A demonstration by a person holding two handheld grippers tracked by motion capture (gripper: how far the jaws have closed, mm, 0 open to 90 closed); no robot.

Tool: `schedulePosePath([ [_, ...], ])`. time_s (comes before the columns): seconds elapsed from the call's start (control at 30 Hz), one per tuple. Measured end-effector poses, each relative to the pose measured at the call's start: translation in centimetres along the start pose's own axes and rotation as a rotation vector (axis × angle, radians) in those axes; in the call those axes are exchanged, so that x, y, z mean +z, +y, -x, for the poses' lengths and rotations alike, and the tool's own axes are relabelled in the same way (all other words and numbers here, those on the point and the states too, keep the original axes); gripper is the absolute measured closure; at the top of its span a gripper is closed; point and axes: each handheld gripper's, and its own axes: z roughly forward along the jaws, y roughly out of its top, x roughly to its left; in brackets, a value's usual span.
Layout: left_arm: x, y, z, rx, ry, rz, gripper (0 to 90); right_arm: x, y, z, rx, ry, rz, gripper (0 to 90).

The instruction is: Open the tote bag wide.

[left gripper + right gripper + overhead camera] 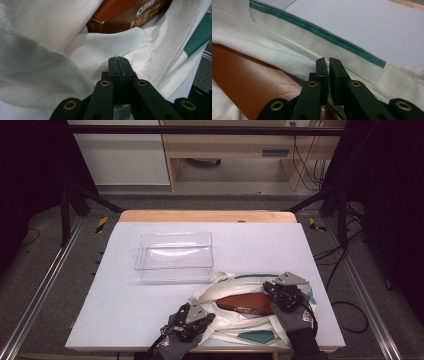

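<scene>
A clear plastic bin stands on the white table, at about eleven o'clock from the white tote bag with green trim, just apart from it. The bag lies near the table's front edge, its mouth spread open. Inside it lies a brown Oreo box, flat, with its long axis running nine to three o'clock across the table, slightly tilted; the bag's cloth folds over its near side.

The left gripper sits at the bag's eight o'clock rim, jaws pressed together on the white fabric. The right gripper sits at the two o'clock rim, jaws narrowed to a thin slit around the bag's hem, beside the green strip.
</scene>
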Motion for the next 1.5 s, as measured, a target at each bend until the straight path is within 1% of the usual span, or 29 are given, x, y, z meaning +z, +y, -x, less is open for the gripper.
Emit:
schedulePosePath([
  [0.03,0.0,0.0,0.0,0.0,0.0,0.0,88.7,0.0,0.0,0.0,0.0,0.0,0.0,85.3],
  [0.07,-0.1,0.1,0.0,0.002,0.002,0.005,87.1,-0.5,-0.1,0.1,0.008,0.002,0.039,77.7],
  [0.13,-0.4,0.5,0.0,0.0,-0.011,0.012,83.3,-1.3,-0.2,0.3,0.028,0.016,0.079,72.2],
  [0.17,-0.7,0.9,0.0,0.005,-0.01,0.019,83.3,-1.3,-0.2,0.3,0.028,0.016,0.079,72.2],
  [0.2,-1.1,1.6,0.0,0.021,0.002,0.036,81.0,-2.6,-0.4,0.4,0.043,0.035,0.13,66.1],
  [0.23,-1.1,1.6,0.0,0.021,0.002,0.036,78.8,-3.0,-0.5,0.4,0.053,0.037,0.137,65.2],
  [0.33,-1.7,3.0,-0.2,0.036,0.03,0.073,74.1,-4.2,-1.0,0.4,0.061,0.048,0.163,63.9],
  [0.37,-1.9,3.9,-0.4,0.033,0.039,0.09,71.4,-5.4,-1.8,0.3,0.064,0.059,0.176,62.9],
  [0.43,-1.7,4.8,-0.7,0.033,0.054,0.096,68.2,-6.1,-2.4,0.2,0.06,0.059,0.173,62.7],
  [0.47,-1.7,4.8,-0.7,0.033,0.054,0.096,66.4,-6.1,-2.4,0.2,0.06,0.059,0.173,62.7],
  [0.5,-1.1,5.7,-1.1,0.042,0.069,0.077,64.9,-6.7,-3.0,-0.1,0.066,0.069,0.164,64.1],
  [0.57,-0.7,6.0,-1.3,0.047,0.076,0.067,63.7,-6.9,-3.2,-0.1,0.072,0.077,0.158,65.1],
  [0.6,0.0,6.3,-1.7,0.041,0.07,0.041,62.4,-7.1,-3.6,-0.4,0.083,0.097,0.146,68.0],
  [0.7,0.6,6.4,-1.9,0.04,0.06,0.039,61.6,-7.1,-4.1,-0.8,0.086,0.112,0.118,70.8],
  [0.73,1.1,6.5,-1.8,0.051,0.073,0.028,61.3,-6.8,-4.6,-1.0,0.085,0.118,0.092,73.7],
  [0.83,1.6,6.5,-1.7,0.061,0.086,0.014,61.5,-6.6,-5.0,-1.1,0.085,0.118,0.074,76.7],
  [0.9,2.0,6.6,-1.8,0.064,0.104,-0.003,67.1,-6.8,-5.3,-1.1,0.092,0.125,0.059,81.3],
  [0.97,2.0,6.6,-1.9,0.055,0.1,-0.004,72.5,-6.9,-5.6,-1.1,0.082,0.127,0.058,83.6],
  [1.0,2.0,6.7,-2.0,0.053,0.099,-0.011,72.5,-6.9,-5.6,-1.1,0.082,0.127,0.058,83.6],
  [1.1,2.2,7.1,-1.8,0.083,0.128,-0.032,83.7,-7.2,-6.1,-0.9,0.095,0.137,0.04,86.5],
  [1.13,2.3,7.3,-1.7,0.103,0.153,-0.052,85.6,-7.2,-6.3,-0.9,0.098,0.134,0.036,86.8],
  [1.2,2.4,7.5,-1.7,0.108,0.165,-0.063,86.4,-7.2,-6.4,-0.8,0.097,0.139,0.035,87.3],
  [1.27,2.5,7.7,-1.8,0.095,0.172,-0.057,87.6,-7.2,-6.8,-0.7,0.106,0.147,0.023,87.4],
  [1.3,2.6,7.8,-2.1,0.063,0.172,-0.045,87.9,-7.1,-7.0,-0.6,0.1,0.155,0.016,87.8],
  [1.33,2.6,7.8,-2.1,0.063,0.172,-0.045,88.0,-7.1,-7.1,-0.6,0.11,0.158,0.009,88.0],
  [1.4,2.8,7.8,-2.7,0.013,0.169,-0.02,88.0,-7.0,-7.2,-0.5,0.107,0.164,0.006,88.3],
  [1.43,2.8,7.8,-2.9,0.003,0.17,-0.017,88.1,-6.9,-7.3,-0.5,0.105,0.166,-0.005,88.6],
  [1.47,3.1,7.8,-3.3,-0.036,0.173,-0.003,88.1,-6.6,-7.6,-0.5,0.102,0.167,-0.025,89.7],
  [1.5,3.2,7.8,-3.4,-0.043,0.177,0.0,88.0,-6.5,-7.7,-0.4,0.103,0.166,-0.035,90.0],
])
